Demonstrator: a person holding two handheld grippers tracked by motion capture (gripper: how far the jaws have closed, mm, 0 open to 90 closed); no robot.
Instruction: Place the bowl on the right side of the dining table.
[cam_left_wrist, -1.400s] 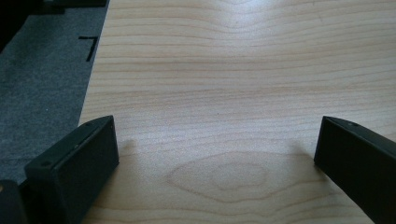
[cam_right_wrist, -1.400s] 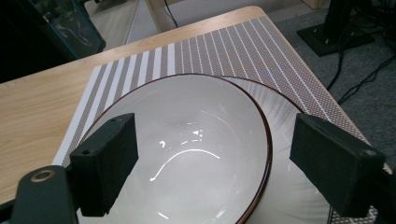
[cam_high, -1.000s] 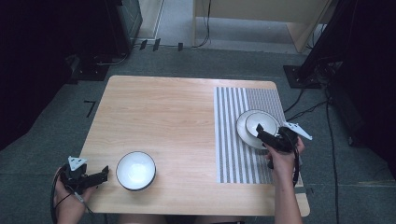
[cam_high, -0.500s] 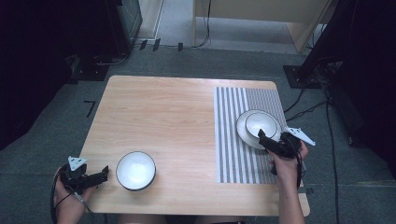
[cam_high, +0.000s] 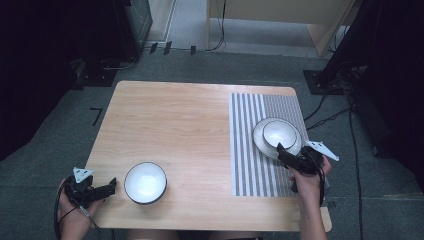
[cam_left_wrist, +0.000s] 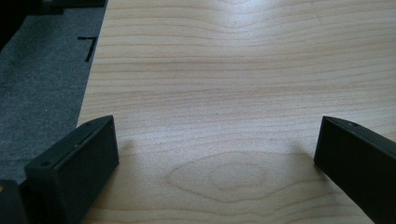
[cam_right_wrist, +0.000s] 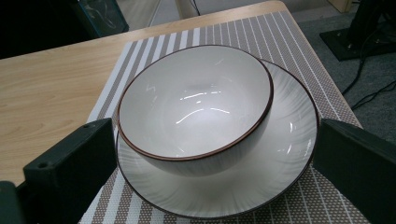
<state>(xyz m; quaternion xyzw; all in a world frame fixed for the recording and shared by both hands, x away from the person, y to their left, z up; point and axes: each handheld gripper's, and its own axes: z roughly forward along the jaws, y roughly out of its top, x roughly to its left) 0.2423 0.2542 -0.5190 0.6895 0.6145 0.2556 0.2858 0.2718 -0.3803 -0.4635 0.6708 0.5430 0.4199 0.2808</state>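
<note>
A white bowl with a dark rim (cam_high: 279, 132) sits in a white plate (cam_high: 260, 142) on a striped placemat (cam_high: 250, 165) at the table's right. My right gripper (cam_high: 281, 151) hovers just in front of the plate, open. In the right gripper view the bowl (cam_right_wrist: 196, 102) and plate (cam_right_wrist: 280, 158) lie ahead between my wide-spread jaws, untouched. A second white bowl (cam_high: 145, 182) stands near the front left. My left gripper (cam_high: 111, 186) rests just left of it, open, over bare wood (cam_left_wrist: 219, 93).
The wooden table (cam_high: 190, 120) stands on grey carpet. Cables and dark stands (cam_high: 340, 75) lie off the far right corner. The placemat (cam_right_wrist: 299, 56) reaches the table's right edge. The left gripper sits close to the front-left table edge (cam_left_wrist: 88, 98).
My right gripper has drawn back a little from the plate toward the front edge. The left gripper and both bowls have stayed put.
</note>
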